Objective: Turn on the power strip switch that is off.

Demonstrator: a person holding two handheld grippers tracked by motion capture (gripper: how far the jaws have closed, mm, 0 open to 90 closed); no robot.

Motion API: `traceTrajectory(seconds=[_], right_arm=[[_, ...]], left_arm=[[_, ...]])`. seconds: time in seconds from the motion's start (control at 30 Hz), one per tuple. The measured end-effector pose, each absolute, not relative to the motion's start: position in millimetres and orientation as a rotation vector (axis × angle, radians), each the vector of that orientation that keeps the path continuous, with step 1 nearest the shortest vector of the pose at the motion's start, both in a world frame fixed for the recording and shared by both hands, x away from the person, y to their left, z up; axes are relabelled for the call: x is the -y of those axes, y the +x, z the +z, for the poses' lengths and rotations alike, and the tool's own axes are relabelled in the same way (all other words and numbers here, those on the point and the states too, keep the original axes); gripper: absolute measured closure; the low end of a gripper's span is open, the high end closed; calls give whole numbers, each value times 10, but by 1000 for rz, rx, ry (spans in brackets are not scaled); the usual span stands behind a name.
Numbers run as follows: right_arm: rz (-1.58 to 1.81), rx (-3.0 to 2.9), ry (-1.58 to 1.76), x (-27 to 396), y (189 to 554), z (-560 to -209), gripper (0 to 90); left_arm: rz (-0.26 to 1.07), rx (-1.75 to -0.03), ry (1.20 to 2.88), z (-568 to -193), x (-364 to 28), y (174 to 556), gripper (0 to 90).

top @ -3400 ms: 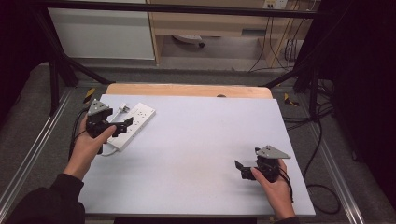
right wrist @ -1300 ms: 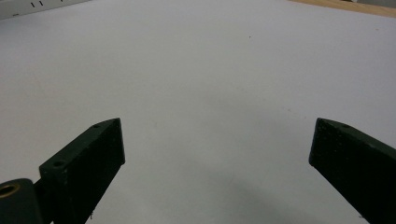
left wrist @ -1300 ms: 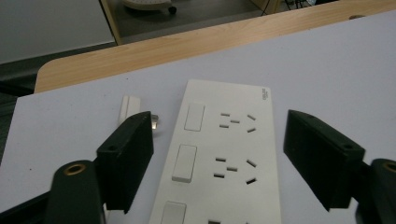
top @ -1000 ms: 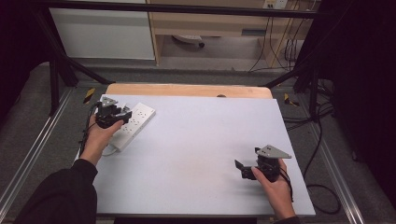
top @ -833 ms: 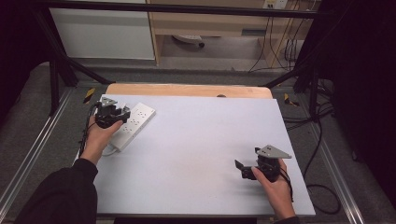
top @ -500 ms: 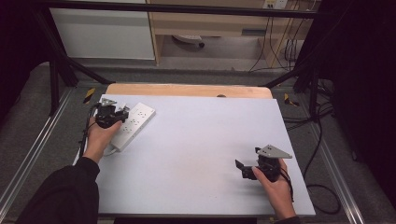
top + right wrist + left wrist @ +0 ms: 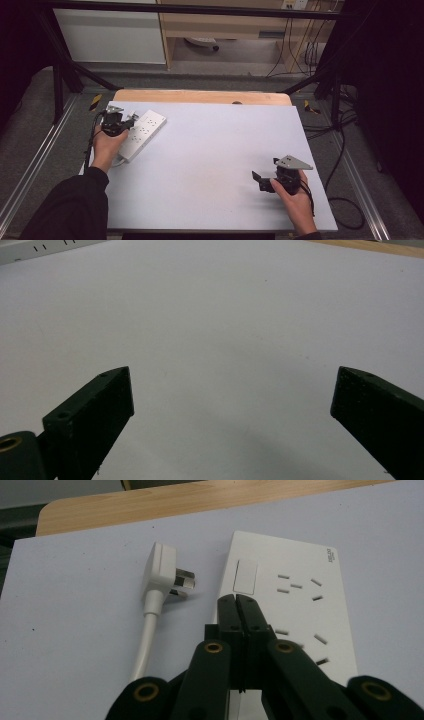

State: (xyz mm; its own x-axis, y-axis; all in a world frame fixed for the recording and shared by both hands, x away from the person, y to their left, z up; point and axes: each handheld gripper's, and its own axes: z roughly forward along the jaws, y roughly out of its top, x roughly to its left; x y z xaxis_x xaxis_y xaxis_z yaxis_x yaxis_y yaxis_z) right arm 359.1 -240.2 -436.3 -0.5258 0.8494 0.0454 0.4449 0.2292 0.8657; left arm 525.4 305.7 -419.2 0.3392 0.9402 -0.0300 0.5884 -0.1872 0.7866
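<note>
Left gripper (image 7: 236, 600) sits over the power strip (image 7: 295, 615), its jaws pressed flat together with nothing between them; they have just been closing. The tips hang just below the strip's rocker switch (image 7: 245, 576), so my read is a poke at that switch with the shut tips.

Here's the risk: the closed tips are narrow and the switch is smooth plastic, so a push that lands off-centre could skid off onto the sockets. The strip lies loose on the tabletop (image 7: 210, 150), and nothing pins it down, so a hard shove might simply slide the whole thing toward the wooden edge instead of rocking the switch. The plug (image 7: 161, 570) lies just beside the strip on the left gripper view's left, prongs pointing at the strip's side, its cord (image 7: 142, 645) running back toward the hand. A sideways drift could knock it.

The strip itself: white, flat, rectangular, with rows of slot sockets and a small grey print at one corner. In the high view it lies angled at the tabletop's far left corner (image 7: 142, 132), the left gripper (image 7: 116, 121) above its near-left part.

The right gripper (image 7: 263, 181) rests well apart at the near right, jaws wide open over bare tabletop (image 7: 230, 330), holding nothing.
</note>
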Motion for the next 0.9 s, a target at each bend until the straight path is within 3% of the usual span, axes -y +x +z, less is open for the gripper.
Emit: traceTrajectory(seconds=[0.9], right_arm=[[1238, -2063, 1190, 2414, 3581, -4348, 41]], left_arm=[[568, -1364, 1960, -4229, -3002, 5363, 900]])
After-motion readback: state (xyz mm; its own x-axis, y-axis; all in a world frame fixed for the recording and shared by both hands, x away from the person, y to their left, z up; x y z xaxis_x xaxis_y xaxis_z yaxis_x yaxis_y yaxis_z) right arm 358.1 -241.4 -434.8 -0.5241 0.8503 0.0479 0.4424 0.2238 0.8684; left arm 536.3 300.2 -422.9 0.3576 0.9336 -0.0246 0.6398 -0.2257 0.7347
